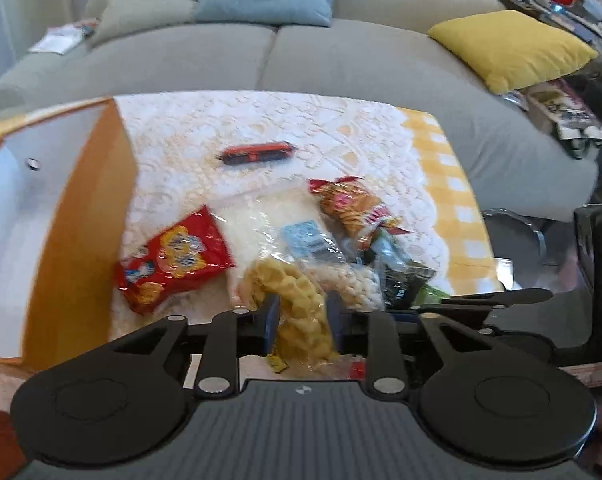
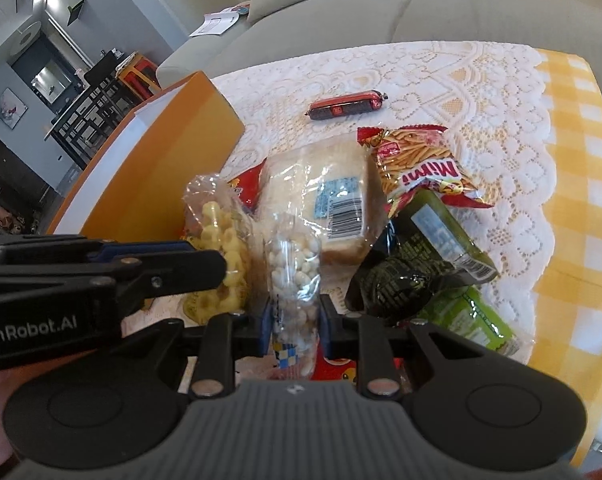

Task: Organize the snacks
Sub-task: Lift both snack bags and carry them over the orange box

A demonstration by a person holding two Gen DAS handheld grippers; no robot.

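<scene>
right fingers (image 2: 292, 312) tight on white-puff bag (image 2: 295, 276); left fingers (image 1: 301, 312) loose around yellow-ring bag (image 1: 297, 300); lace tablecloth (image 2: 481, 92), grey sofa (image 1: 341, 64)

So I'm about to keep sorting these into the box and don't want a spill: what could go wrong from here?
1. The left tool stands open around the bag of yellow rings, so lifting now may leave it behind or drop it.
2. The right tool pinches the thin bag of white puffs; a hard squeeze could crush them.
3. Both tools work close together, so they might bump and drag the bread bag.
</scene>
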